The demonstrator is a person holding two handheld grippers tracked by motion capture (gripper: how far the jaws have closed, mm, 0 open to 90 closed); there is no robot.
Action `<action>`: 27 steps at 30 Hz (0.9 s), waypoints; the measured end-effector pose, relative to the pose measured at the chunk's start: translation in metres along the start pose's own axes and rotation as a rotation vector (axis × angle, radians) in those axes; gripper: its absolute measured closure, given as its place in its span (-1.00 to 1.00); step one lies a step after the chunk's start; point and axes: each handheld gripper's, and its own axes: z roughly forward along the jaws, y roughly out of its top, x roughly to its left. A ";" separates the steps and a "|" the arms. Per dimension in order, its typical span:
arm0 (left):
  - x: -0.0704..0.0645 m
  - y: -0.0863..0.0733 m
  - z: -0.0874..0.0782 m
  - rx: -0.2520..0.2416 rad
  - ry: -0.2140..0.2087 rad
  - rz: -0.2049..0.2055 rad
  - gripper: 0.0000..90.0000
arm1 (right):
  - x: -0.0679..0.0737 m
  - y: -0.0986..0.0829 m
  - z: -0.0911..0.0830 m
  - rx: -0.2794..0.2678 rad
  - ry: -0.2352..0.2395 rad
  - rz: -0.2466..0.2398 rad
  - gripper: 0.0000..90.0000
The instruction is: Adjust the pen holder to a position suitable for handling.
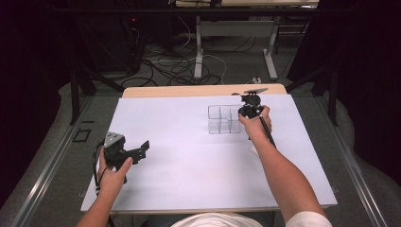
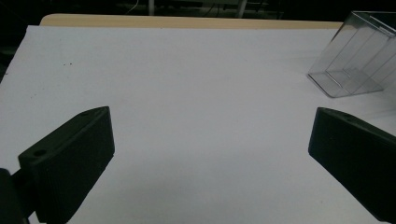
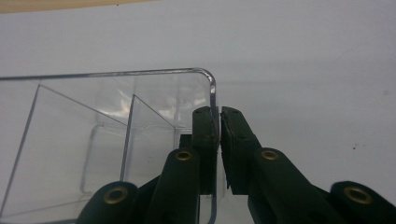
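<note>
Clear plastic, split into compartments, is making up the box [image 1: 224, 119], which is sitting on the white sheet [image 1: 189, 156] covering the table [image 1: 203, 91], toward the far right. The right tongs [image 3: 218, 140] are pinching its near right wall close to the rounded corner, one jaw inside and one outside, closed on the thin rim. That grip probably suits dragging or tilting the box, since a wall is its only slim edge. The left tongs [image 1: 137, 151] are idling near the left edge, well apart from the box, jaws spread wide and gripping nothing, likely waiting their turn. The box looks empty. No brand, label or writing is showing anywhere.
</note>
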 end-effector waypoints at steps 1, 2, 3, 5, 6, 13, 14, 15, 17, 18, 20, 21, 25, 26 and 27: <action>0.000 0.000 0.000 0.000 0.000 -0.002 -0.99 | 0.001 0.000 -0.001 0.007 0.007 0.014 0.89; 0.000 0.000 0.000 -0.001 0.000 0.001 -0.99 | 0.002 0.000 -0.002 0.010 0.002 0.007 0.89; 0.000 0.000 0.000 -0.003 0.001 0.001 -0.99 | 0.004 0.000 -0.004 0.025 -0.004 0.000 0.90; 0.000 0.000 0.001 -0.001 0.001 0.005 -0.99 | 0.004 0.000 -0.005 0.041 -0.003 0.001 0.90; 0.000 0.000 0.000 -0.001 0.001 0.005 -0.99 | 0.006 -0.001 -0.006 0.056 -0.003 -0.001 0.90; 0.000 0.000 0.001 -0.002 0.002 -0.001 -0.99 | 0.013 -0.002 -0.010 0.079 -0.006 -0.033 0.97; 0.000 0.000 0.001 -0.002 0.002 -0.002 -0.99 | 0.013 -0.002 -0.012 0.084 0.008 -0.030 0.97; 0.001 -0.001 0.001 -0.002 0.002 -0.002 -0.99 | 0.013 -0.002 -0.013 0.081 0.011 -0.029 0.97; 0.001 -0.001 0.001 0.000 0.003 -0.002 -0.99 | 0.016 -0.002 -0.017 0.086 0.008 -0.048 0.97; 0.001 -0.001 0.001 0.000 0.003 -0.002 -0.99 | 0.016 -0.002 -0.017 0.091 0.009 -0.053 0.97; 0.000 0.000 0.000 -0.001 0.002 -0.001 -0.99 | 0.018 -0.004 -0.019 0.113 0.007 -0.065 0.97; 0.000 0.000 0.000 0.001 0.001 0.000 -0.99 | 0.019 -0.006 -0.020 0.130 0.012 -0.076 0.97; 0.000 0.000 0.000 0.002 0.003 0.000 -0.99 | 0.022 -0.010 -0.023 0.165 0.007 -0.097 0.97; 0.000 0.000 0.000 0.001 0.003 -0.001 -0.99 | 0.023 -0.011 -0.024 0.179 0.008 -0.105 0.97; 0.000 0.000 0.000 0.001 0.003 -0.001 -0.99 | 0.026 -0.013 -0.025 0.202 0.005 -0.106 0.97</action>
